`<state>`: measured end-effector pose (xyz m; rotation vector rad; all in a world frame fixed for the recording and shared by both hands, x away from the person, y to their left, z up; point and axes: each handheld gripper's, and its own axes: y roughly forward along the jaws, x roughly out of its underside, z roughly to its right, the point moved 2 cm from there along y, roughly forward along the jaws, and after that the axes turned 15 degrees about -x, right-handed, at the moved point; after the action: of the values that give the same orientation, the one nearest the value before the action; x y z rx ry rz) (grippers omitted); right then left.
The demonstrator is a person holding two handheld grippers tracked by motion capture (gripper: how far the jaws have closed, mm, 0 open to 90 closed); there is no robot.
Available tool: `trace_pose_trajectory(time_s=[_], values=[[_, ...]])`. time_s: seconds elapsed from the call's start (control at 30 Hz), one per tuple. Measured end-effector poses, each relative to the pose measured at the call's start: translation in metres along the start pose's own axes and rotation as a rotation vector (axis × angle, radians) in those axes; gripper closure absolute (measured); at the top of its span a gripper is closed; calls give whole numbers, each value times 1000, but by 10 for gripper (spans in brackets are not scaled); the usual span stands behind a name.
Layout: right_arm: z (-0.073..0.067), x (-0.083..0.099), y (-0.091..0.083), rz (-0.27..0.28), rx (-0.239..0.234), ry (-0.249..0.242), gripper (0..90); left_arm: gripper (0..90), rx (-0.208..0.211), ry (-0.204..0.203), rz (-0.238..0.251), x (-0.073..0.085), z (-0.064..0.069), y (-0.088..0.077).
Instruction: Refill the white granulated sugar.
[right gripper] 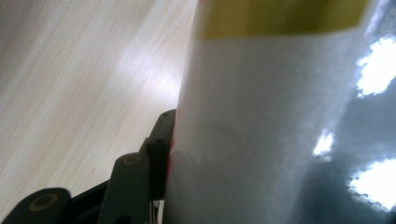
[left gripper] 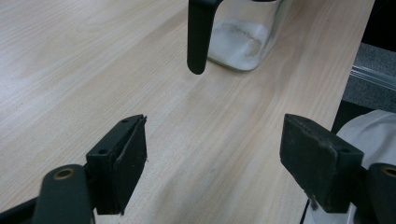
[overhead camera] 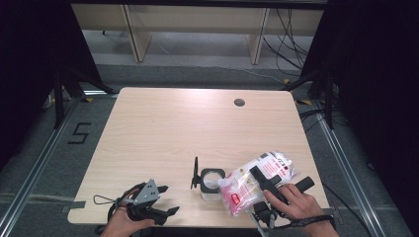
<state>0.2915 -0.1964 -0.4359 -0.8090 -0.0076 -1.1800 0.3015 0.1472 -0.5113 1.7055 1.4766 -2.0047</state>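
Both right gripper [overhead camera: 264,181] jaws clamp the bag [overhead camera: 257,180] (apparently tilted).

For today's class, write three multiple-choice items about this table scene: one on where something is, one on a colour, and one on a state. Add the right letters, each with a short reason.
1. Where does the glass jar stand?
A. at the table's far edge
B. near the table's front edge, just left of the bag
C. on the floor

2. What colour is the print on the white plastic bag?
A. red
B. blue
C. green

3. How does the left gripper stand?
A. shut on the jar
C. shut on the bag
B. open, with nothing between its jaws

Key: 1 B, the high view shows the jar close to the near edge, beside the bag. 2 A, red panels mark the bag. 3 B, the left gripper view shows the jaws wide apart over bare wood.
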Motion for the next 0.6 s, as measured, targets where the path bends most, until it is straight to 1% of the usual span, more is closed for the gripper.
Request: trace_pose_trajectory(time_s=[0.03,0.07,0.1,0.13,0.2,0.23,0.27,0.3,0.37,0.4,0.47,0.53,0.57,0.6], values=[[-1,0,0,1,-8,24,540,227,1,10,2,0,-1,0],[-1,0,0,2,-7,28,540,227,-1,2,1,0,0,0],[1,0,1,2,-3,-9,540,227,0,3,1,0,0,0],[1,0,1,1,-2,-20,540,227,1,8,2,0,0,0],[1,0,0,3,-1,-15,540,227,4,13,1,0,0,0],[1,0,0,2,-1,-9,540,228,3,23,-3,0,-1,0],[0,-1,0,3,-8,13,541,227,4,13,-11,0,-1,0],[0,-1,0,4,-5,19,541,227,8,1,-6,0,0,0],[0,-1,0,9,-4,24,541,228,4,4,-3,0,0,0],[0,-1,0,9,-5,24,541,227,2,-2,-3,0,0,0],[0,-1,0,10,-9,24,541,228,2,8,2,0,0,0],[-1,-1,1,12,-5,22,541,227,2,8,1,0,0,0],[-1,0,1,7,-11,18,542,227,1,26,-6,0,-2,-1],[-1,0,1,7,-11,17,542,228,0,-1,-5,0,0,0]])
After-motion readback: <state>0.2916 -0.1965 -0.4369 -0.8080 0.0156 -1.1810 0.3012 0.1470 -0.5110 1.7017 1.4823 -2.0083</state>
